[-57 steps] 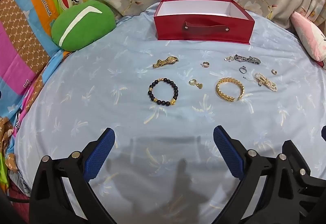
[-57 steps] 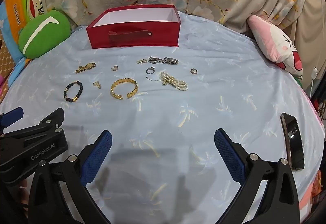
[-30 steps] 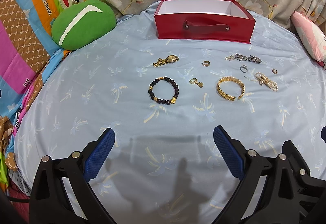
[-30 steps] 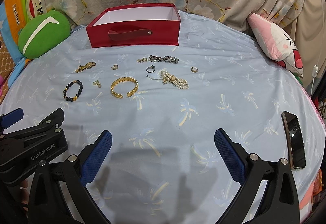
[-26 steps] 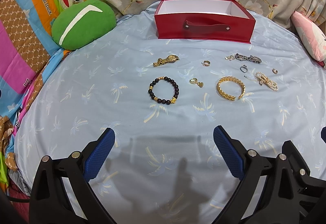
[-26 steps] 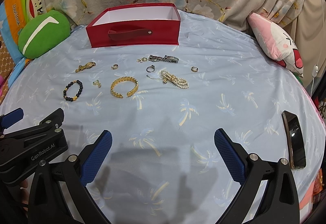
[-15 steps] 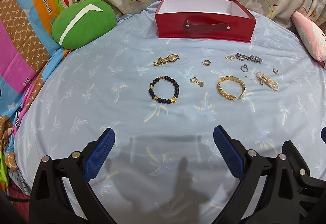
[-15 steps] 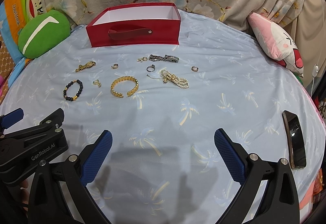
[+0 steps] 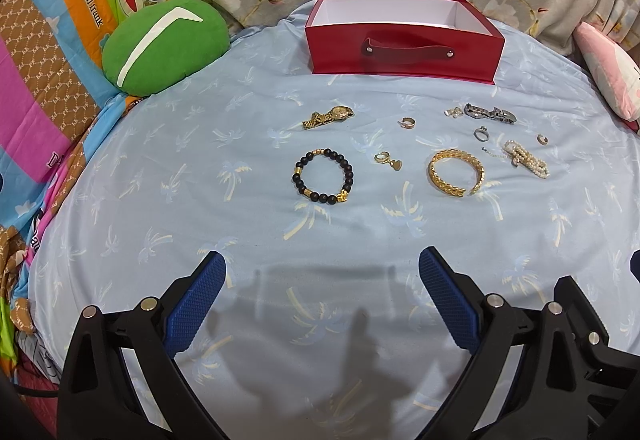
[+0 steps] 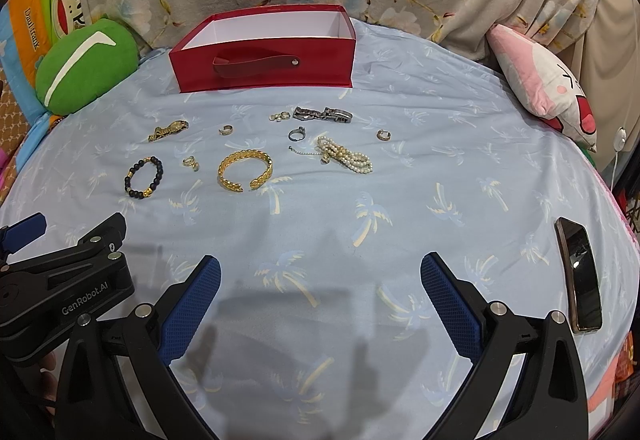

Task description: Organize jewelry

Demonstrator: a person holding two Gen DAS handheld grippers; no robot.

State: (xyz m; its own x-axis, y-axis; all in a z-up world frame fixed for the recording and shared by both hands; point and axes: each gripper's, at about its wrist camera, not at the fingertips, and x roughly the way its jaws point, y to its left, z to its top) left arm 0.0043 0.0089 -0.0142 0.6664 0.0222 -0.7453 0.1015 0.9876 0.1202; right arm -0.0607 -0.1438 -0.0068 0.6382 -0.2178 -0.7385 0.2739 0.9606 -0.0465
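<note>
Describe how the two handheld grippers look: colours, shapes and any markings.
The left gripper and right gripper look alike: black angular plastic frames with silver screws, each with two fingers faced with blue textured pads. White "GenRobot.AI" lettering shows on the left gripper's body in the right wrist view.

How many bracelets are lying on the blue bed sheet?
3. The black bead bracelet lies farthest left, the gold cuff bracelet in the middle, and the pearl bracelet on the right. None looks hidden.
</note>
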